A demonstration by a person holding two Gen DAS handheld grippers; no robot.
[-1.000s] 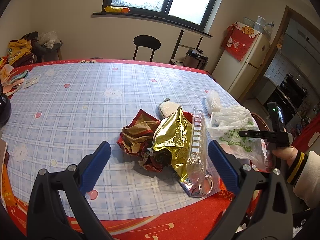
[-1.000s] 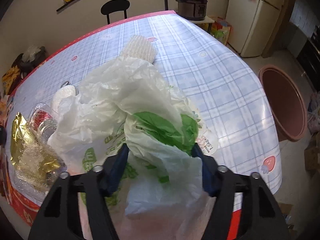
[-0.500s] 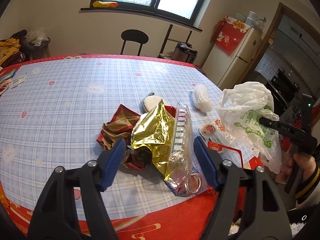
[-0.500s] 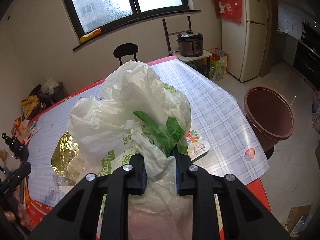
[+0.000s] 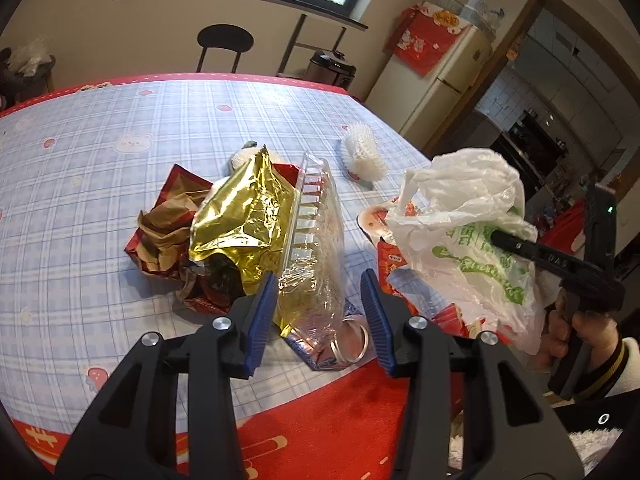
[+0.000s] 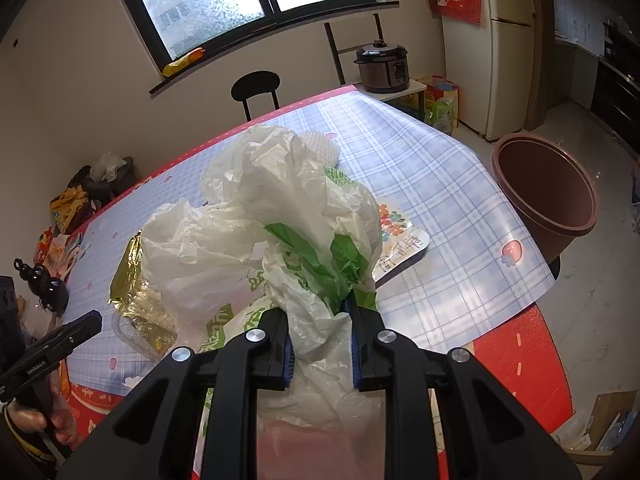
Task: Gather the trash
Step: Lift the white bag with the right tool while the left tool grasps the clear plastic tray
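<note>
While your right claw (image 6: pixel 322 344) is clamped hard on a bunched neck of the white and green plastic bag (image 6: pixel 280 216), its blue pads pressing the film from both sides, the rest of the bag billows up through the centre of the right wrist view and hides much of the surface behind it. In the left wrist view that same bag (image 5: pixel 464 216) hangs at the right of the frame, with your right hand (image 5: pixel 576 332) on the handle at the lower right edge.

Your left claw (image 5: pixel 318 312) has just been closing; its jaws stand partly apart with the near end of the clear plastic tray (image 5: pixel 316 248) between them. The pads do not visibly press on it, so nothing is gripped yet. Leaning against the tray's left side is the crumpled gold foil wrapper (image 5: pixel 244 216), and left of that lies a brown and red wrapper (image 5: pixel 168 228). A white bristly brush (image 5: pixel 362 154) lies further up, above the bag.

All of this rests on the blue checked surface (image 5: pixel 100 168). At the right of the right wrist view a brown bin (image 6: pixel 548 196) stands on the floor beside the surface's edge.
</note>
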